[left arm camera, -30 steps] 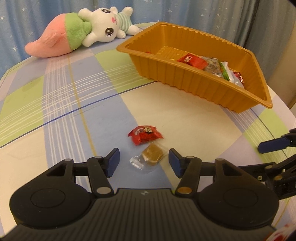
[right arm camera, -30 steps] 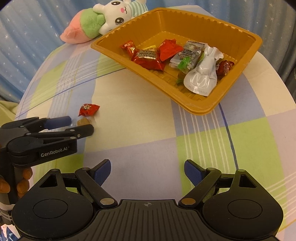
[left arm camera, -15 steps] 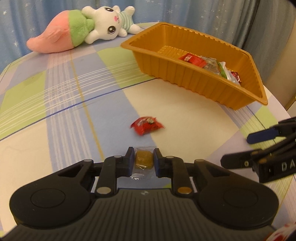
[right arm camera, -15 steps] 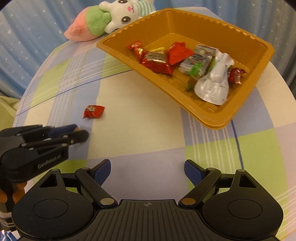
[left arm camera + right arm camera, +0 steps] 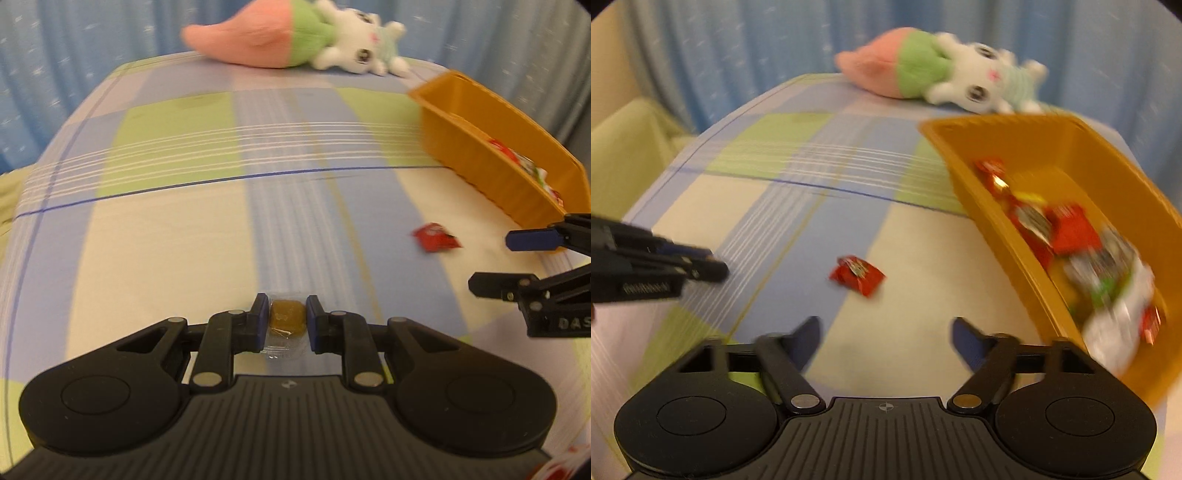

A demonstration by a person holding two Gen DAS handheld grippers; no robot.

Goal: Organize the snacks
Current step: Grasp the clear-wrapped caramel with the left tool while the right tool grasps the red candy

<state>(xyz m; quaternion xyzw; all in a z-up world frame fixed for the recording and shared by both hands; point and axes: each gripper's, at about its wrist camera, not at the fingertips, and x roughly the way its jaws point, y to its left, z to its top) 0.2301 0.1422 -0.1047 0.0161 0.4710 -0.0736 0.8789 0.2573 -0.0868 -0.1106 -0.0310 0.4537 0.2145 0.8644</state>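
My left gripper (image 5: pixel 287 316) is shut on a brown candy in a clear wrapper (image 5: pixel 287 318) and holds it above the checked tablecloth. A red snack packet (image 5: pixel 857 275) lies on the cloth just ahead of my right gripper (image 5: pixel 884 341), which is open and empty; the packet also shows in the left wrist view (image 5: pixel 436 236). The orange tray (image 5: pixel 1008 229) at the right holds several wrapped snacks. My right gripper shows at the right of the left wrist view (image 5: pixel 517 262), and my left gripper at the left of the right wrist view (image 5: pixel 701 264).
A pink, green and white plush rabbit (image 5: pixel 295 40) lies at the table's far edge, also in the right wrist view (image 5: pixel 945 74). Blue curtains hang behind. A pale green seat (image 5: pixel 624 155) stands at the left, beside the round table.
My left gripper has closed on the brown candy, lifted it and swung left. My right gripper has moved left and closer to the red packet, still open.
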